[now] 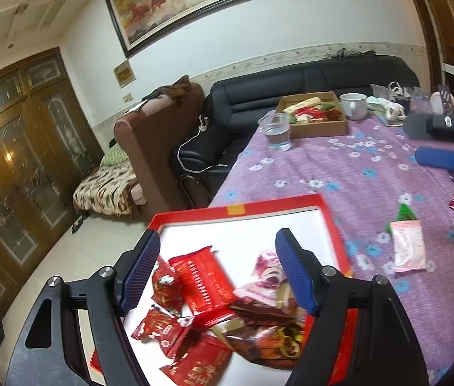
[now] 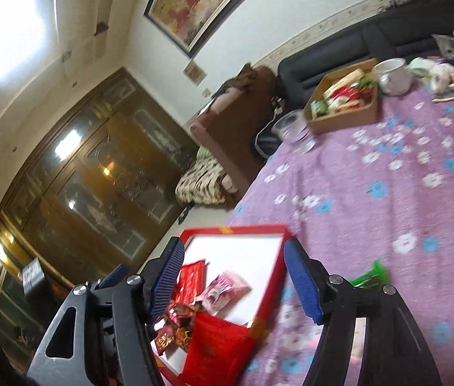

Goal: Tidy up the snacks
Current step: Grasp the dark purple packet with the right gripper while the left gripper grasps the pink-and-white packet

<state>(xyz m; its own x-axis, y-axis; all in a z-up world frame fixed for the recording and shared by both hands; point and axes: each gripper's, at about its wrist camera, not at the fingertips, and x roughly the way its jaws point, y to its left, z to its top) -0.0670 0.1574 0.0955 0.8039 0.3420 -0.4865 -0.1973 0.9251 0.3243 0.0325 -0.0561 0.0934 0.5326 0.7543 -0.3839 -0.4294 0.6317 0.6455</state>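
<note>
Snack packets (image 1: 207, 302) are lying piled in the red box (image 1: 333, 225) right under my L gripper (image 1: 217, 270), whose jaws are standing wide w/ nothing between. R gripper (image 2: 236, 276) is hovering over the same box, also open, empty. Pink packet (image 1: 408, 246) is sitting on the tablecloth (image 1: 339, 167) nearby. Packet print is Chinese; can't make it out.

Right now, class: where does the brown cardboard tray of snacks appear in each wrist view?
Left wrist: brown cardboard tray sits upper centre-right, behind the water glass.
Right wrist: tray sits upper right, right of the glass.
Shared landmark: the white mug beside the tray.
</note>
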